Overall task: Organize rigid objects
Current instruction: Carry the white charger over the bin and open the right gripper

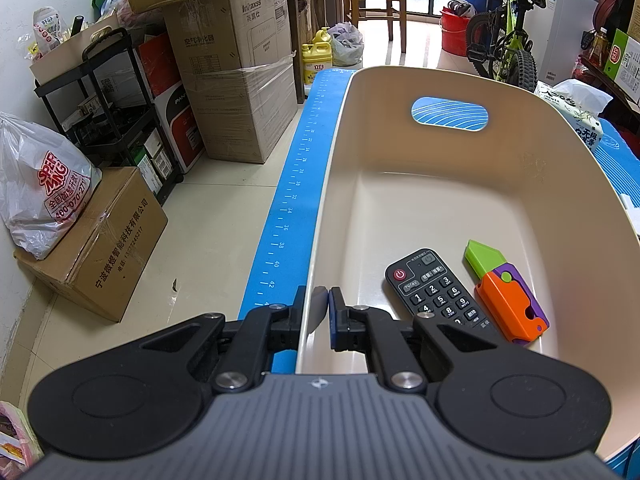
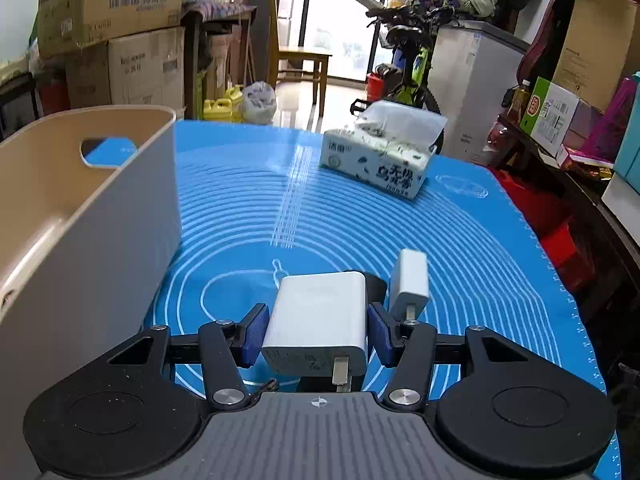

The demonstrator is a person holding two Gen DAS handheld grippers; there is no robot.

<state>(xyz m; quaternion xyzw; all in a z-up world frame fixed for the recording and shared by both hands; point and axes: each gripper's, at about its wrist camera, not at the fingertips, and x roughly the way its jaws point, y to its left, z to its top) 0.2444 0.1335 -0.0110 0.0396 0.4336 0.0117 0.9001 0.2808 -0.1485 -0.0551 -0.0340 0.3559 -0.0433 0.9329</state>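
Note:
My left gripper (image 1: 316, 312) is shut on the near left wall of a beige plastic bin (image 1: 460, 184), one finger outside and one inside. In the bin lie a black remote control (image 1: 436, 288) and an orange, purple and green toy knife (image 1: 508, 292). My right gripper (image 2: 316, 330) is shut on a large white charger (image 2: 320, 316), prongs toward the camera, just above the blue mat (image 2: 340, 208). A smaller white charger (image 2: 410, 280) lies on the mat just right of it. A dark object (image 2: 378, 284) is partly hidden behind the large charger. The bin (image 2: 80, 208) stands to its left.
A tissue pack (image 2: 380, 160) lies at the far side of the mat, also in the left wrist view (image 1: 576, 116). The mat's left edge (image 1: 288, 200) drops to a floor with cardboard boxes (image 1: 96, 240), a black shelf cart (image 1: 116, 120) and bags. A bicycle (image 1: 508, 36) stands beyond.

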